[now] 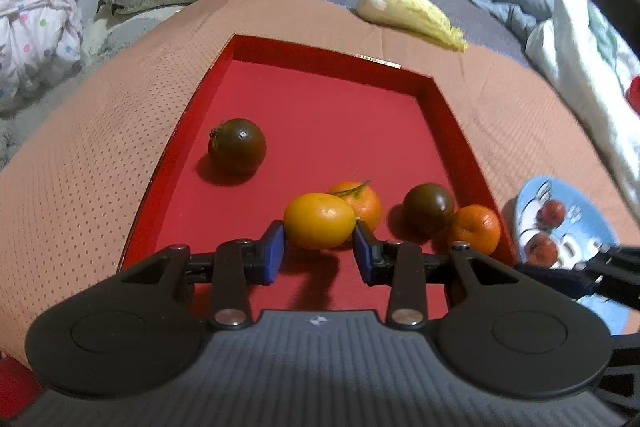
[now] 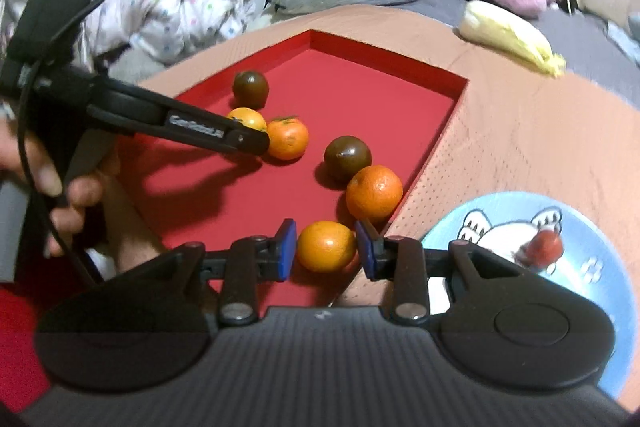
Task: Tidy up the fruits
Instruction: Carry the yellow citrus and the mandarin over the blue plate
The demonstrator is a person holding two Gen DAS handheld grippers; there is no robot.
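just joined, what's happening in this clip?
A person is sorting fruit from a red tray with two handheld claws. The left claw brackets a yellow-orange citrus; the right claw brackets another orange at the tray's near edge. Red fruits already sit on the blue plate.

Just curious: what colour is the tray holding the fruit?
Red; the tray shows best in the left wrist view.

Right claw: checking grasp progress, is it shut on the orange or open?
Cannot tell. The right claw brackets an orange at the red tray's near edge, pads seemingly touching.
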